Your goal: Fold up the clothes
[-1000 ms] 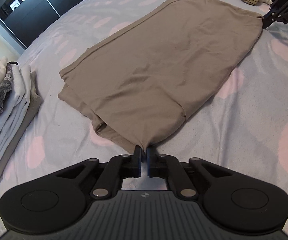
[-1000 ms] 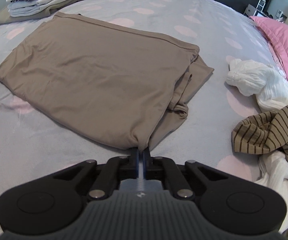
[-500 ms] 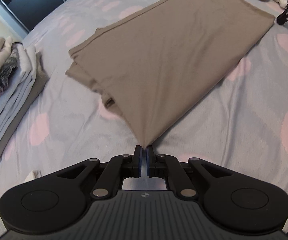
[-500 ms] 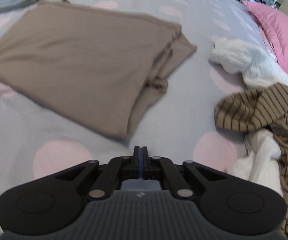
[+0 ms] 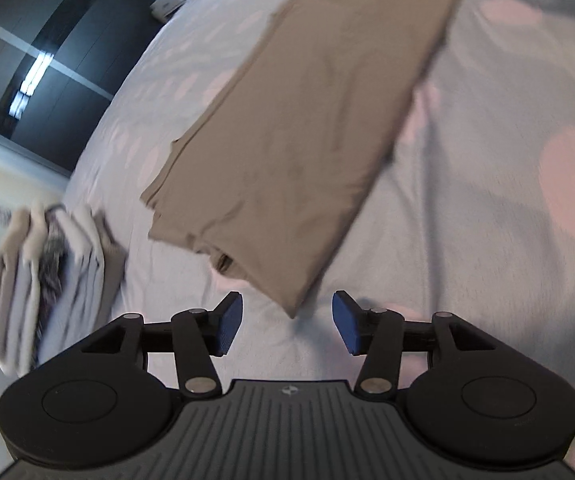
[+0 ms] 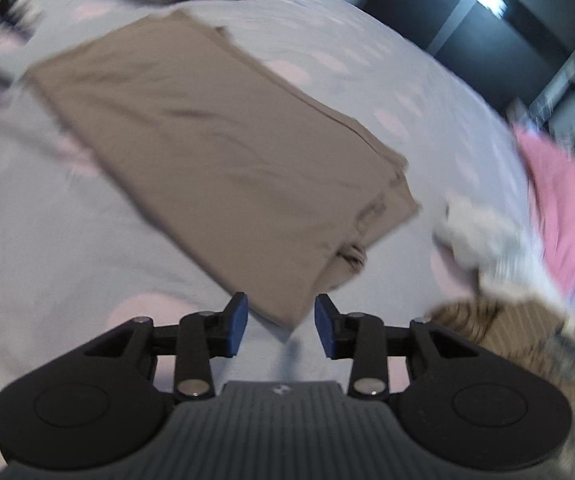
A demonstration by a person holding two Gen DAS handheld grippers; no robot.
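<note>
Taupe garment (image 5: pixel 307 128) flat on bedspread (image 5: pixel 487 240); left gripper (image 5: pixel 286 327) and right gripper (image 6: pixel 280 325) jaws opening, pads clear of its corners.

Both of your views are smeared by motion. In your left view the stack of folded clothes (image 5: pixel 43 276) is too blurred to count its layers, and the far corner of the tan garment (image 5: pixel 299 140) runs out at the top edge. In your right view the white cloth (image 6: pixel 483 240) and the striped garment (image 6: pixel 499 328) are streaked; the latter is cut off at the right edge. The pink shape (image 6: pixel 563 208) is probably a pillow.
</note>
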